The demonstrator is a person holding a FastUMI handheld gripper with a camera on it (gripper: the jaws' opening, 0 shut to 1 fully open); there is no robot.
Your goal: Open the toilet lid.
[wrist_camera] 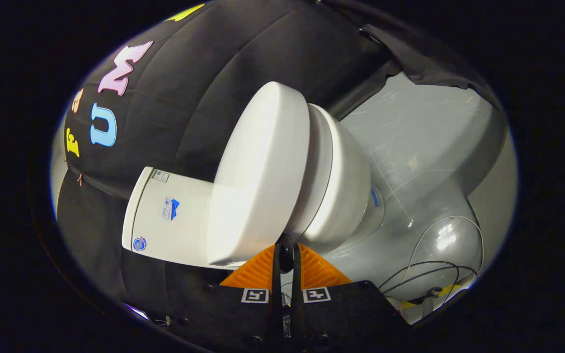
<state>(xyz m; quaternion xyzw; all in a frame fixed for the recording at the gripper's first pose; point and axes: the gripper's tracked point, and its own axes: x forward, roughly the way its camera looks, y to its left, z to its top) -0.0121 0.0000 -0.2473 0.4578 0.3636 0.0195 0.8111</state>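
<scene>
The view is rolled sideways, so the white toilet lies across it. Its lid [258, 171] is down, flat against the seat [319, 166], which rests on the bowl [348, 191]. The tank [169, 215] stands behind the lid, against the black cloth. My gripper [285, 247] is shut, its two fingers pressed together with nothing between them. The tips sit right at the lid's front rim, close to the seam where the lid meets the seat. I cannot tell whether they touch the rim.
A glossy grey floor [424, 147] spreads around the toilet's base. Thin black and white cables [424, 264] loop across the floor near the fingers. Black cloth wall [189, 88] hangs behind the tank.
</scene>
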